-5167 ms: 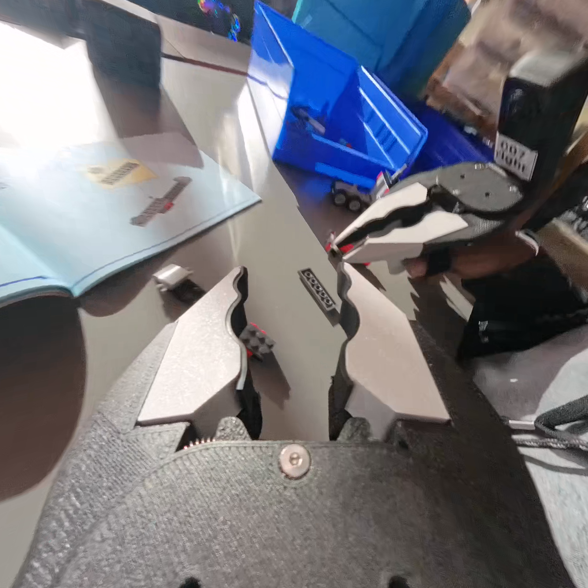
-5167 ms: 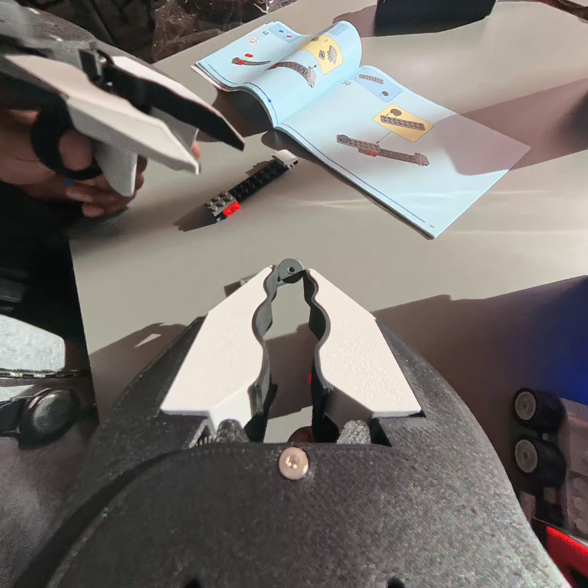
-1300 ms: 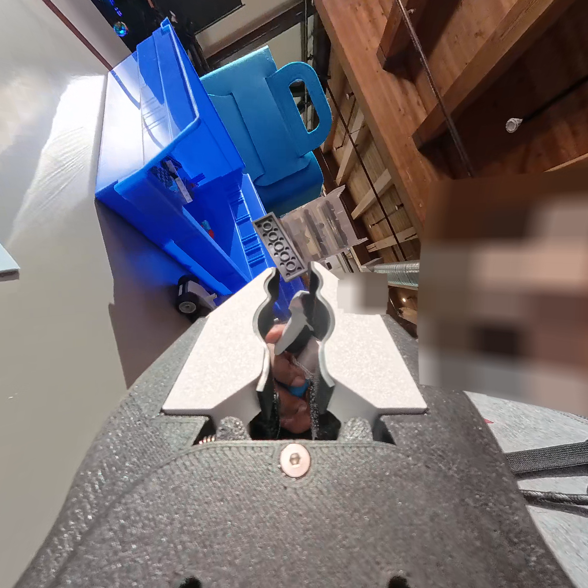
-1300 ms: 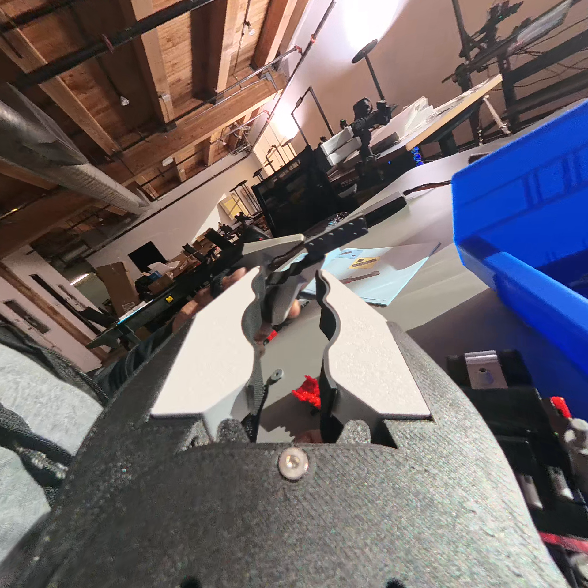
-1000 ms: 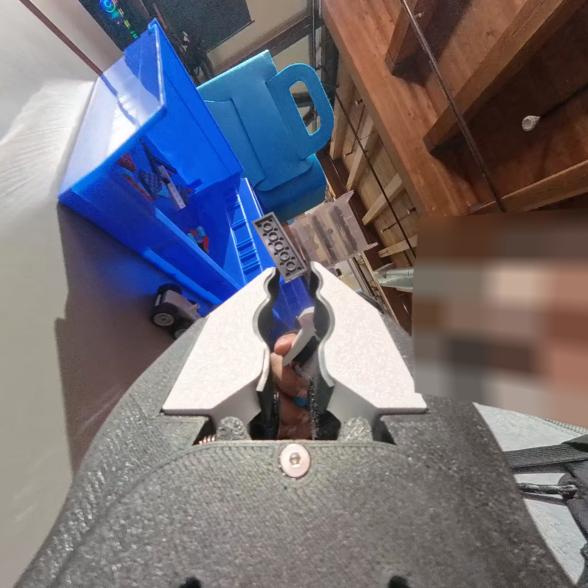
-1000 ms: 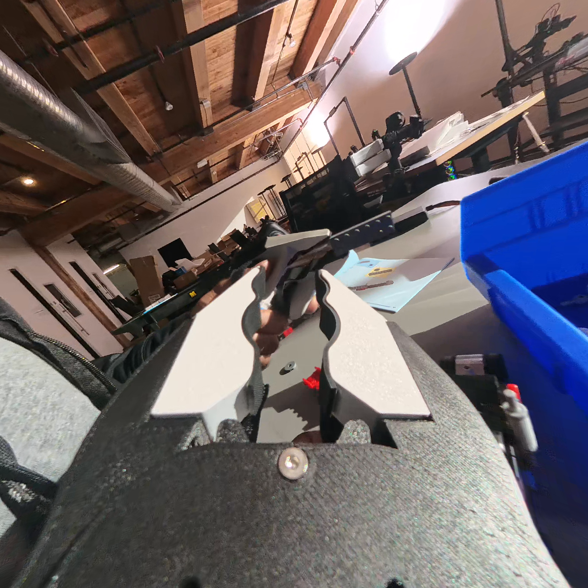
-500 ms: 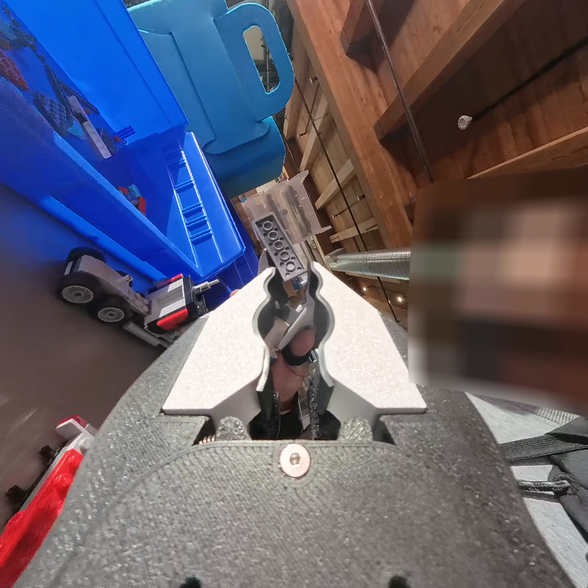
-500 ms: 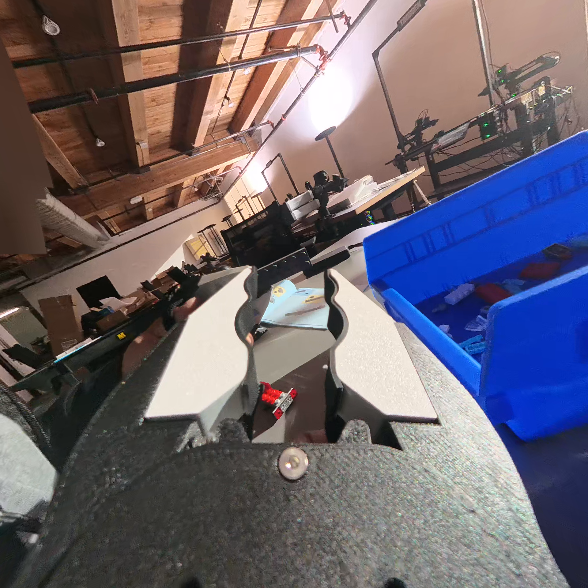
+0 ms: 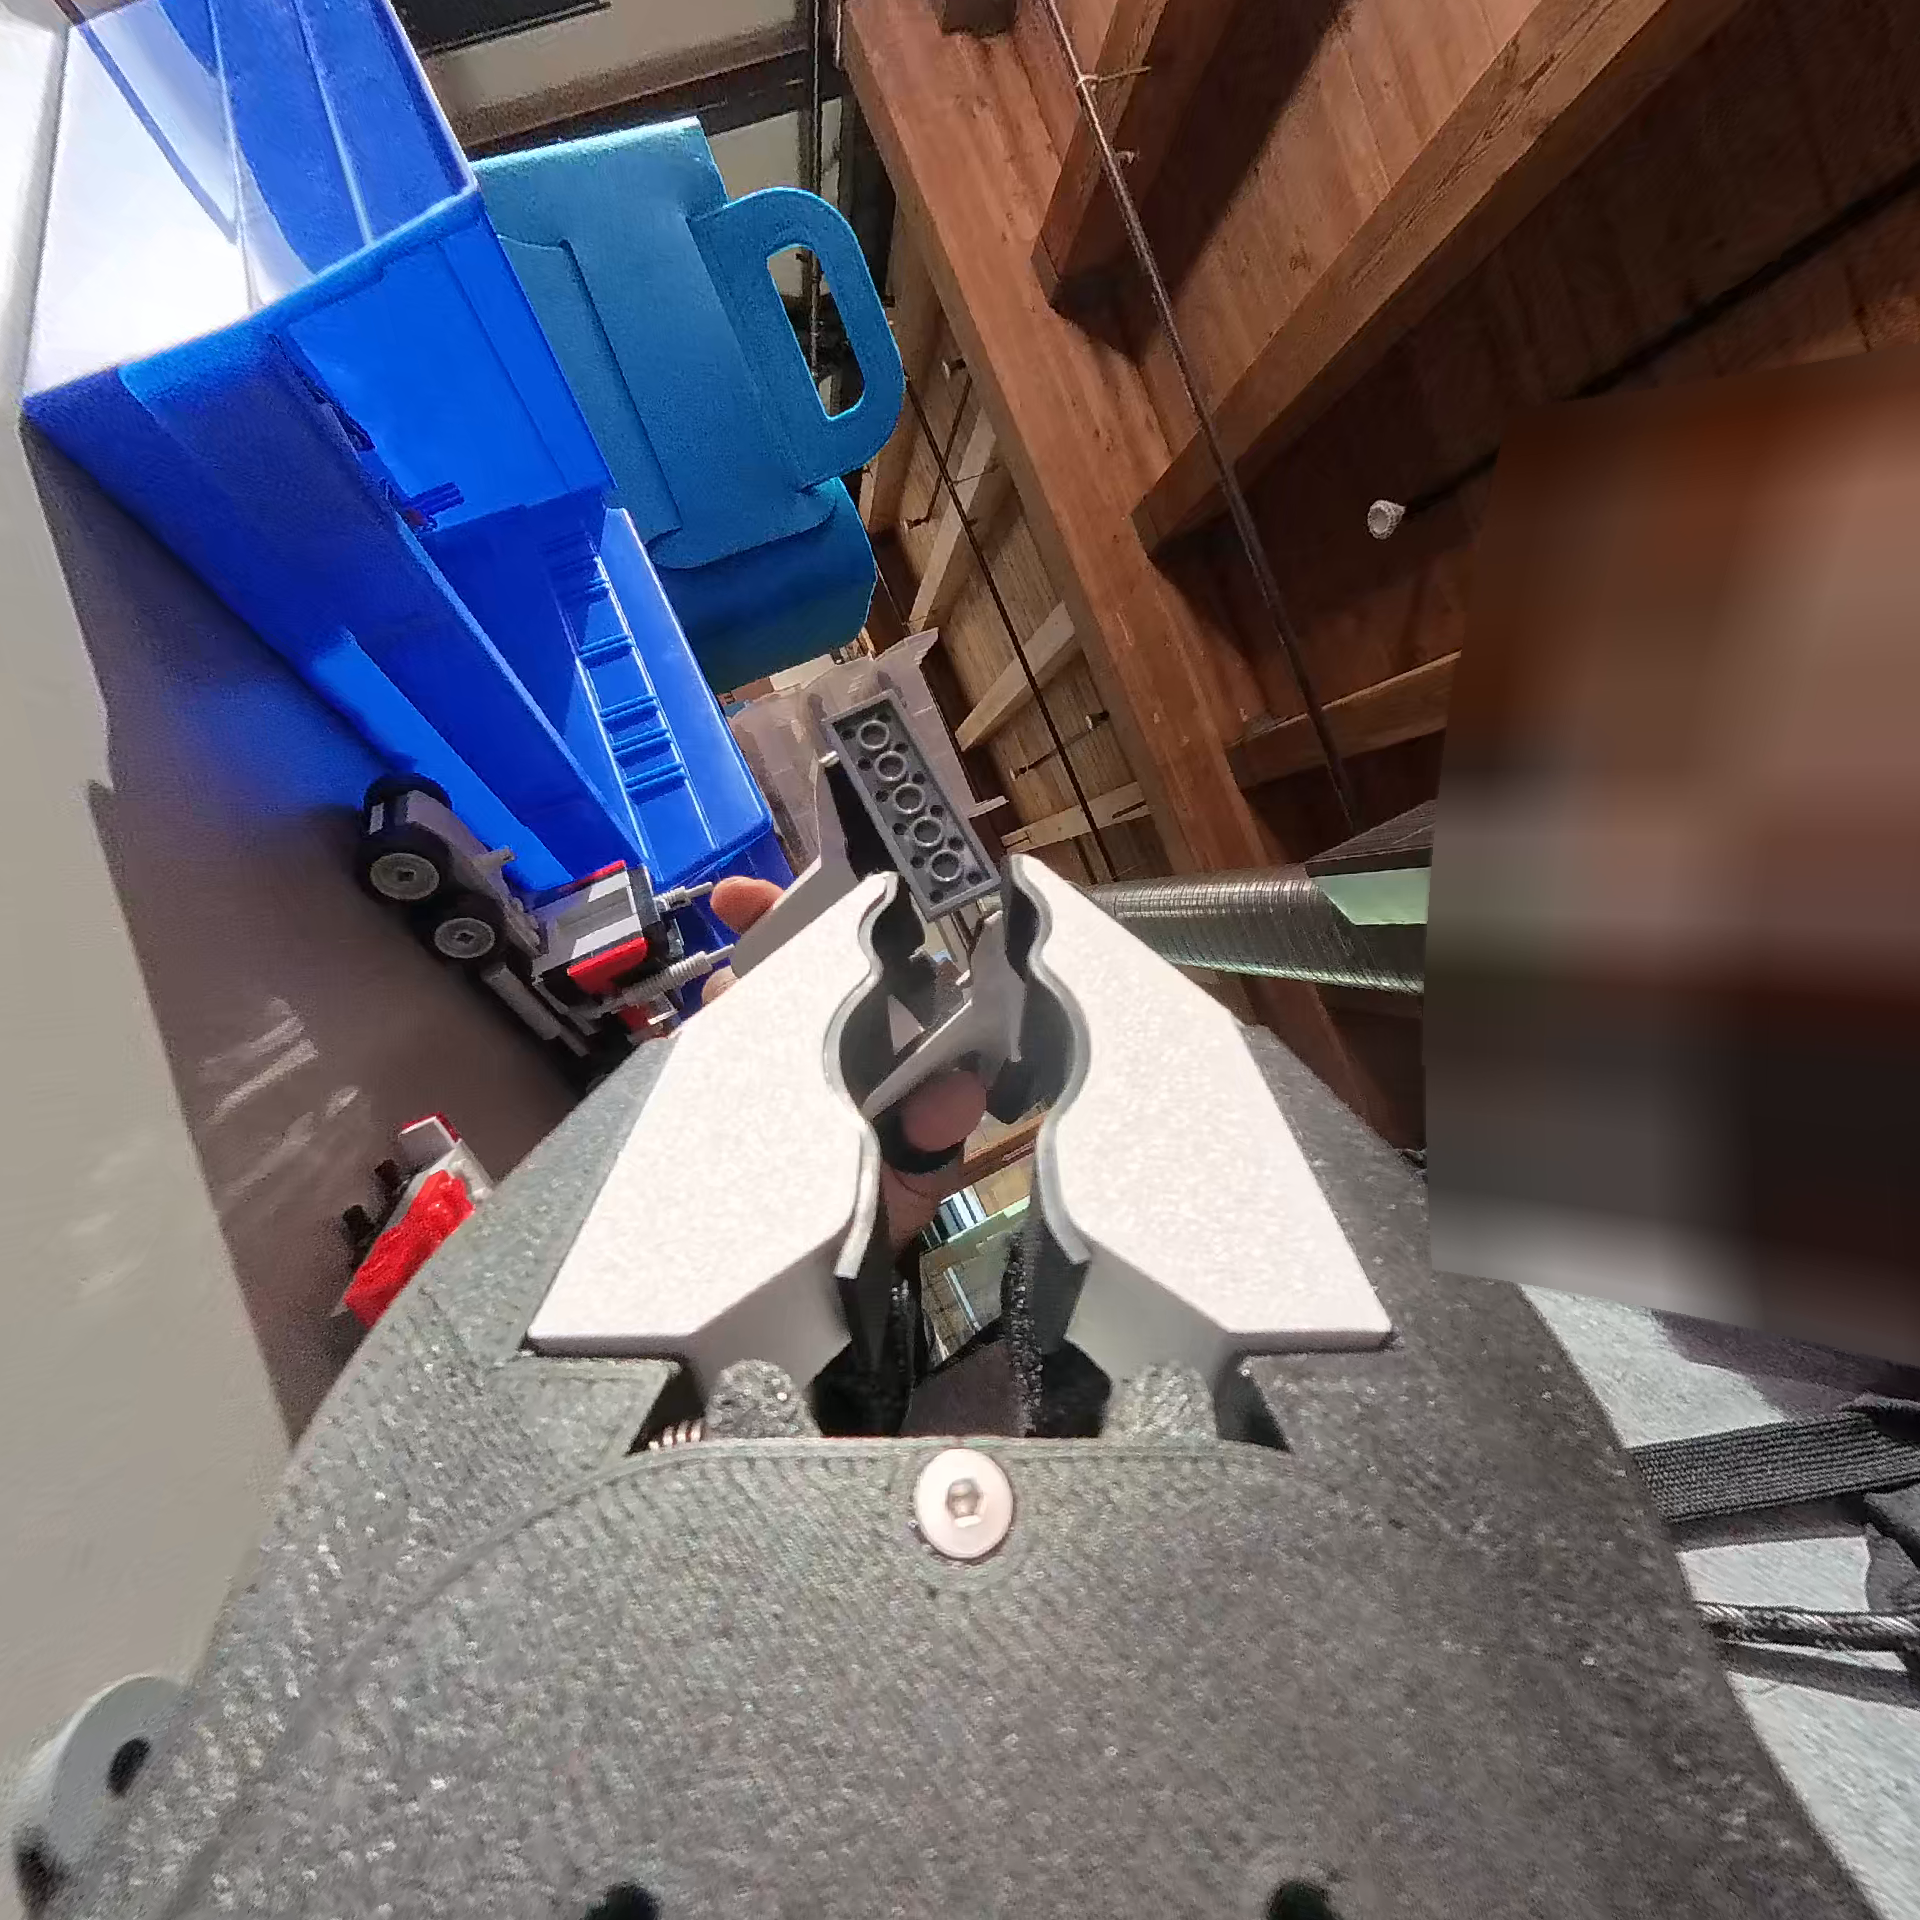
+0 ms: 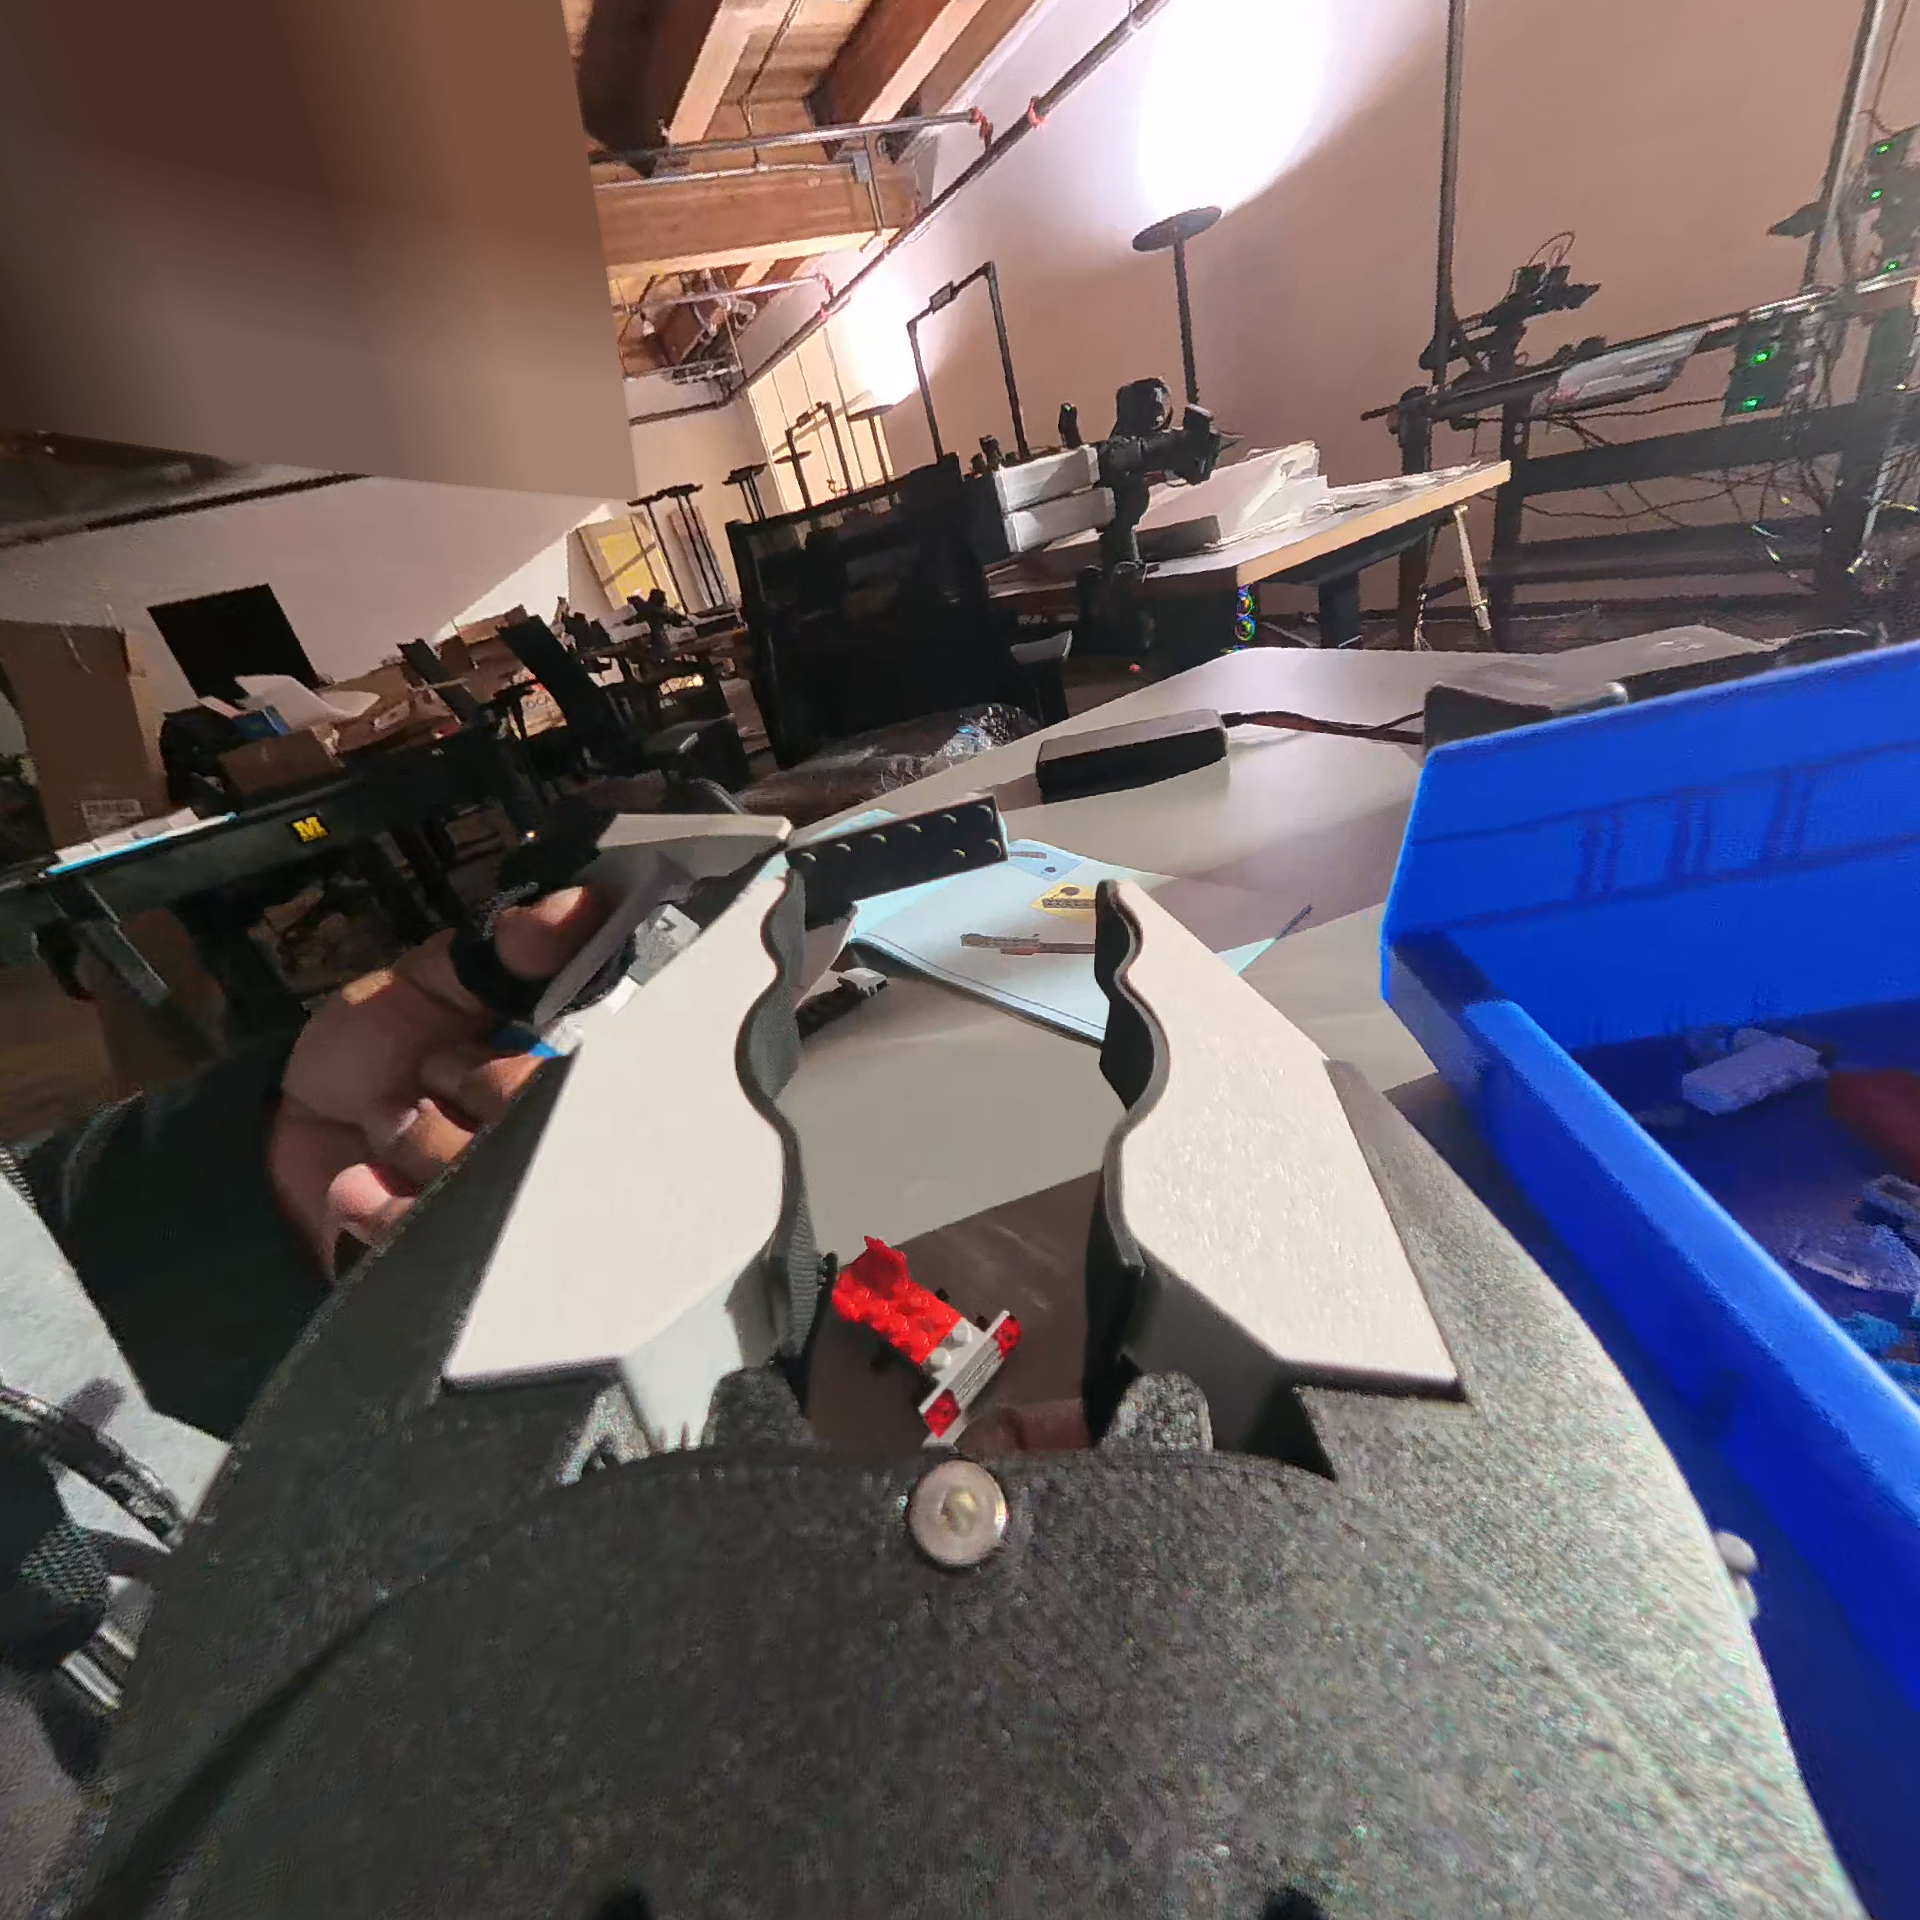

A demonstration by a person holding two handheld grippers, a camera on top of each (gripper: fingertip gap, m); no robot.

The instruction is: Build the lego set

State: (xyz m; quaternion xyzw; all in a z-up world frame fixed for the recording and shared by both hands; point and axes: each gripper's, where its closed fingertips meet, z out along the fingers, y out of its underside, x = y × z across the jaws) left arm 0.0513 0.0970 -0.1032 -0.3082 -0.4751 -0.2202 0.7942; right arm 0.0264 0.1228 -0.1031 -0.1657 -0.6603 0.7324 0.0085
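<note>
Between my left gripper's [image 9: 951, 894] tips sits the dark grey plate [image 9: 909, 805], pinched at its lower end, its underside tubes facing the camera. It sticks up and slightly left, lifted well above the table [image 9: 62, 1039]. From my right wrist view I see the same plate [image 10: 899, 852] end-on, held out by that left gripper [image 10: 769, 831], with a hand [image 10: 416, 1060] wrapped round its handle.

My right gripper [image 10: 940, 904] is spread wide, nothing between its fingers; the plate hovers just above its left tip, and I cannot tell whether they touch. In my left view, parts of the right gripper [image 9: 831, 894] show behind my left one's fingers, with a fingertip beside them.

Down on the table, a small red and white lego piece [image 10: 925, 1325] lies between my right fingers, near their base. Farther off lies the open booklet [image 10: 1039, 935], light blue, flat on the table. A blue bin [image 10: 1662, 935] stands to my right, with loose pieces inside. In my left view the bin [image 9: 364, 468] rises on the left, and a partly built truck [image 9: 520, 914] with grey wheels sits against its base. A red piece [image 9: 410, 1236] lies nearer, beside my gripper's body.
</note>
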